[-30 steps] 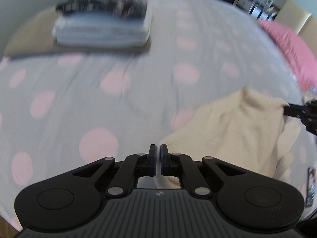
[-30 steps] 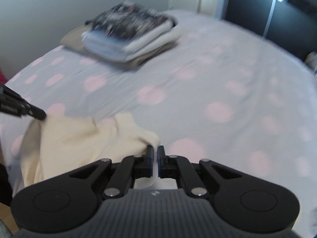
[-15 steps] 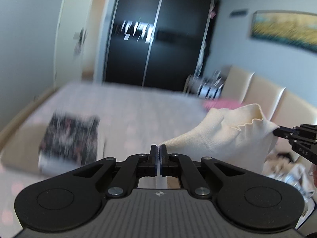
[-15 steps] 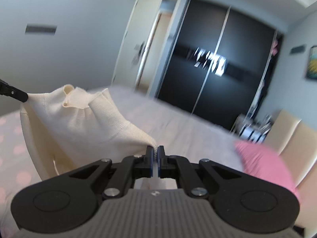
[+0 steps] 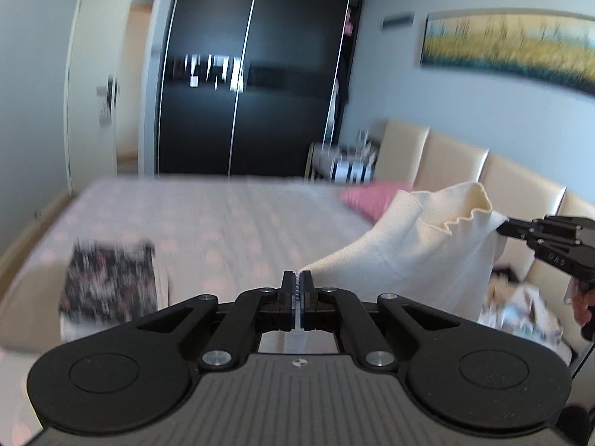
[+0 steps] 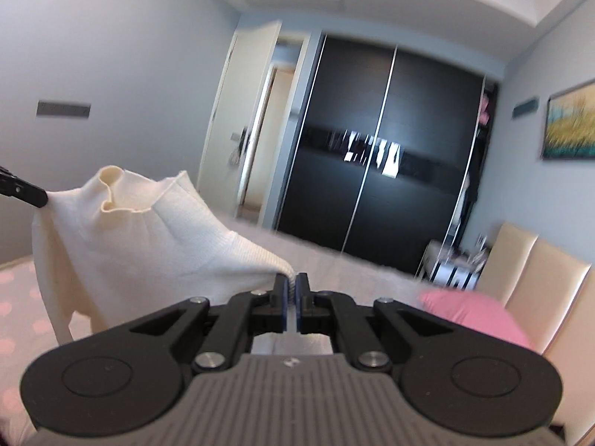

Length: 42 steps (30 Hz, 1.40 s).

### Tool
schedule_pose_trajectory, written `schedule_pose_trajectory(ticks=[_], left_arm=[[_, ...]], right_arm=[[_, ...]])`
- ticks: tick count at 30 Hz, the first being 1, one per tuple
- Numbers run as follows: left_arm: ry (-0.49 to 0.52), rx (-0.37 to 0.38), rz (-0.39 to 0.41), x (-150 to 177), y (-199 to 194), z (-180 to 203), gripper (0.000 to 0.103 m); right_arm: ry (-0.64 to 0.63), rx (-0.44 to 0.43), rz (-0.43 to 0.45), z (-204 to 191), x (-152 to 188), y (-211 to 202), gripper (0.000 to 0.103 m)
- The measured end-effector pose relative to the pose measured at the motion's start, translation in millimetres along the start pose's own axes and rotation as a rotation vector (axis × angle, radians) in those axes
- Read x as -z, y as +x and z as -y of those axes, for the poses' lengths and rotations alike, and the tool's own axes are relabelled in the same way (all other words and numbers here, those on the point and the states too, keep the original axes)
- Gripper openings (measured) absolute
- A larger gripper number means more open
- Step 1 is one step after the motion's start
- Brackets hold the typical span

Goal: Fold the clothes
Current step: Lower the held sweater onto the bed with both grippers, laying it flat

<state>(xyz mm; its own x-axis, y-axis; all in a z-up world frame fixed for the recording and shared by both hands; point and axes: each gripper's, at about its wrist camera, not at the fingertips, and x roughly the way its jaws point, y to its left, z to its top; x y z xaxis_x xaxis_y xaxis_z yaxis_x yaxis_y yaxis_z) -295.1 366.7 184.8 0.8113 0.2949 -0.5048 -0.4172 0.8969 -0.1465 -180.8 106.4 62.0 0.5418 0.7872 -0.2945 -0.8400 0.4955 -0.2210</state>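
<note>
A cream knit sweater [image 5: 420, 256] hangs in the air above the bed, stretched between both grippers; its ruffled neck stands up in the middle. My left gripper [image 5: 298, 278] is shut on one shoulder edge of the sweater. My right gripper [image 6: 292, 280] is shut on the other shoulder edge of the sweater [image 6: 137, 245]. The right gripper also shows at the right of the left wrist view [image 5: 520, 228], and the left gripper's tip at the left edge of the right wrist view [image 6: 26, 191].
The bed [image 5: 223, 223] has a grey sheet with pink dots. A stack of folded clothes [image 5: 108, 282] lies at its left. A pink pillow [image 6: 479, 316] and a cream headboard [image 5: 457, 163] are to the right. A pile of unfolded clothes [image 5: 520, 312] lies below the right gripper. A black wardrobe [image 5: 253, 74] stands behind.
Both grippers have lifted the sweater off the bed and tilted up, so the views went from the sheet to the room. The sweater now hangs free between them.
</note>
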Motion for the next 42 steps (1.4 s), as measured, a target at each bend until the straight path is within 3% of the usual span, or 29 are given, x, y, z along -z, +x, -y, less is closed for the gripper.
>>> schedule_pose_trajectory(ticks=[5, 10, 15, 17, 24, 26, 28, 31, 33, 37, 42], left_arm=[[-0.049, 0.025, -0.245, 75, 71, -23, 0.000], [-0.095, 0.036, -0.494, 165, 141, -54, 0.000], [-0.083, 0.038, -0.645, 225, 173, -61, 0.000], [-0.055, 0.043, -0.666, 236, 176, -57, 0.000], [0.056, 0.099, -0.677, 254, 171, -48, 0.001], [0.086, 0.117, -0.678, 257, 168, -46, 0.002], [0.117, 0.135, -0.680, 261, 166, -44, 0.018], [0.195, 0.145, -0.660, 264, 157, -36, 0.039], [0.256, 0.145, -0.646, 265, 152, -29, 0.044], [0.369, 0.147, -0.633, 268, 147, -15, 0.047], [0.450, 0.107, -0.678, 279, 156, -8, 0.047]], right_arm=[[0.030, -0.108, -0.224, -11, 77, 41, 0.005], [0.059, -0.192, -0.441, -32, 178, 85, 0.005], [0.069, -0.282, -0.596, -60, 259, 107, 0.005], [0.047, -0.313, -0.650, -68, 280, 111, 0.005], [-0.011, -0.414, -0.725, -84, 307, 109, 0.006], [-0.030, -0.458, -0.750, -89, 313, 110, 0.012], [-0.079, -0.498, -0.758, -92, 315, 104, 0.015], [-0.166, -0.524, -0.717, -95, 312, 87, 0.025], [-0.217, -0.533, -0.680, -94, 308, 74, 0.025], [-0.375, -0.489, -0.612, -100, 301, 62, 0.025], [-0.548, -0.462, -0.619, -115, 312, 62, 0.025]])
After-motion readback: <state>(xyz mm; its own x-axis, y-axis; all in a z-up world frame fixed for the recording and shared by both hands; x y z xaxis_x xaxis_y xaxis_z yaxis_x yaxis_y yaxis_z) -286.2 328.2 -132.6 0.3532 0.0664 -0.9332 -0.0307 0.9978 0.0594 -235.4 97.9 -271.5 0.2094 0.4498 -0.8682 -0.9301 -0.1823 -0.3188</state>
